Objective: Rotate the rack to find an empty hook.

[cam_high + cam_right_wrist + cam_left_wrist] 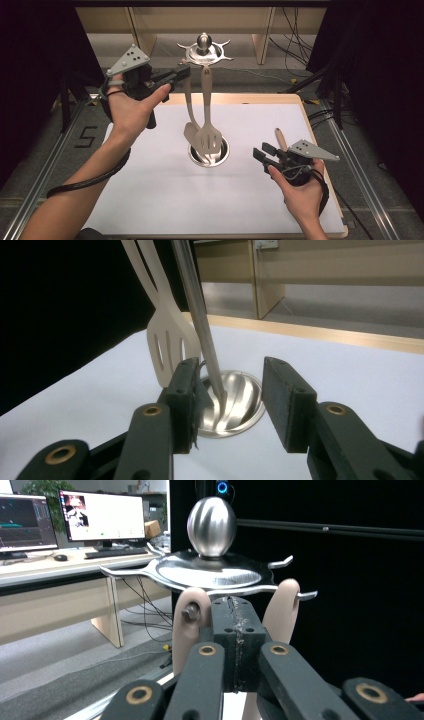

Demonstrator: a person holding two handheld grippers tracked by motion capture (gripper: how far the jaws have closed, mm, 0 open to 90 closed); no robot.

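Note:
A metal utensil rack stands mid-table: ball top [203, 42], hook ring [210, 572], pole [197, 315] and round dish base [224, 156]. A beige slotted spatula [207, 135] and a second beige utensil [191, 132] hang from the hooks, heads down in the base. My left gripper [184, 74] is held high beside the hook ring, jaws pressed together with nothing between them; the two beige handle tops [186, 625] show just behind its tips. My right gripper [262, 150] rests low at the right, open, pointing at the base [245, 405] with a clear gap between its pads.
A wooden-handled utensil [281, 139] lies on the white board [150, 190] just behind my right gripper. Wooden edging frames the board. Desks with monitors [100, 517] stand far off, and dark curtains flank both sides.

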